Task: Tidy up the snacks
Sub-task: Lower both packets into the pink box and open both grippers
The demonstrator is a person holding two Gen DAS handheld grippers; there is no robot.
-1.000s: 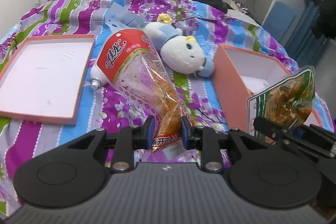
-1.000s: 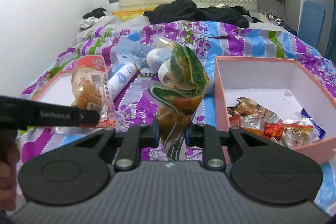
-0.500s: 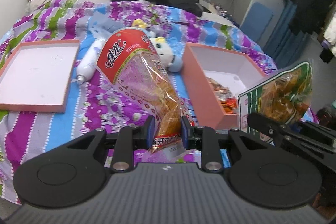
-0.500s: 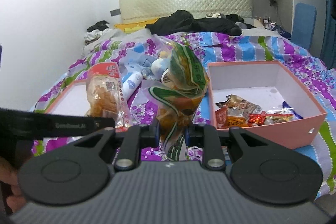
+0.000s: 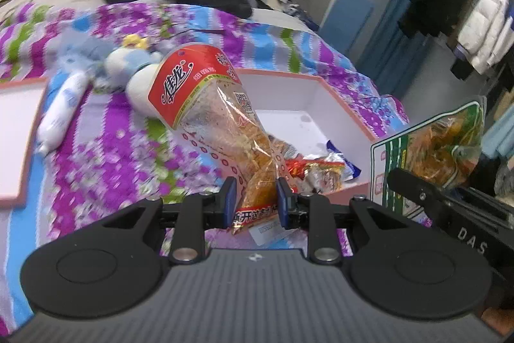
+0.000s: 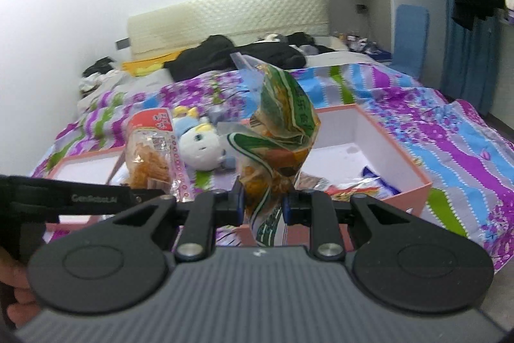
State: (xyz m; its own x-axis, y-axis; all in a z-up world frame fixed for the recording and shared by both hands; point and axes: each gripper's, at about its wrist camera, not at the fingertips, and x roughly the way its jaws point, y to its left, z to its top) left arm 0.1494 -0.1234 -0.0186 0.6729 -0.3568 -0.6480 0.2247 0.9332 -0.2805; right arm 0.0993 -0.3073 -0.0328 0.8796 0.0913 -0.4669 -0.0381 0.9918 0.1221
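Swung rightward since a second ago, both views, so that the open pink cardboard box [image 5: 340, 105] now sits dead ahead instead of off to the right, and the pink box lid [image 5: 16, 130] has slid to the left edge. Left gripper [image 5: 253, 198] clenched on the lower end of a clear, red-topped bag of orange fried snacks [image 5: 205, 105], held up just short of the box's near left corner. Right gripper [image 6: 263, 204] likewise clamped on a crumpled green-and-clear bag of orange snacks [image 6: 282, 130], raised in front of the box's near wall.

Partly done, by the look of it: several small wrapped snacks [image 6: 356, 187] already in the box; two held bags not yet in. Likely left: lowering both inside, letting go, perhaps fitting the lid.

Underneath, a purple, blue and green flowered bedspread [image 6: 456, 130], with a white-and-blue plush toy [image 6: 199, 147] and a white tube [image 5: 61, 114] lying left of the box. Beyond, a quilted cream headboard [image 6: 231, 18], dark clothes heaped on the bed, hanging coats far right.
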